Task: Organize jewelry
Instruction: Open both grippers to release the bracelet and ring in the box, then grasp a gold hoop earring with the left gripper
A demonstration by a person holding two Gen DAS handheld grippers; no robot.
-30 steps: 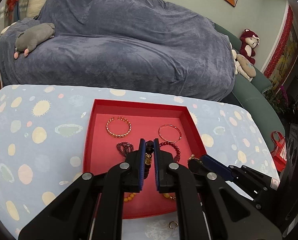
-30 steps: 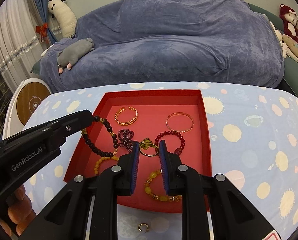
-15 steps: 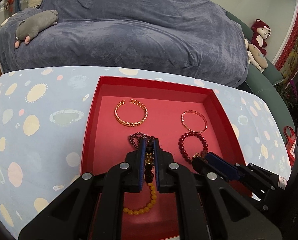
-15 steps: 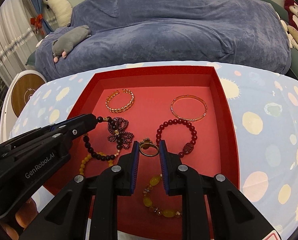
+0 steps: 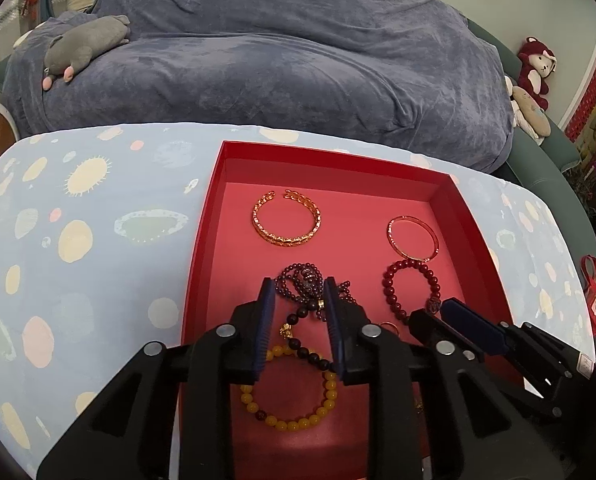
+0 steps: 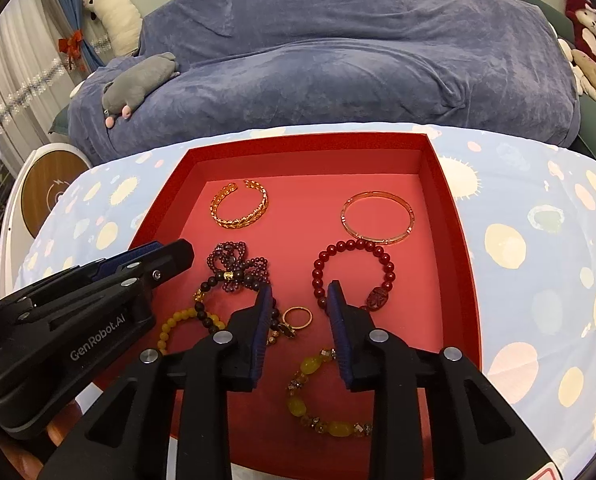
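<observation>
Over the red tray, both grippers angled down, left gripper and right gripper jaws opening, apparently gripping nothing.

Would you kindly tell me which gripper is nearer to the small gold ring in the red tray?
Right. The right gripper has the gold ring lying loose between its opening jaws; the left gripper sits to the left, over the dark bead bracelet.

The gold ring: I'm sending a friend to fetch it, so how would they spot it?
Look in the red tray on the spotted tablecloth. Toward its near edge, the gold ring lies between the dark bead bracelet and the red bead bracelet. It is the smallest loop there, plain metal rather than beads.
</observation>
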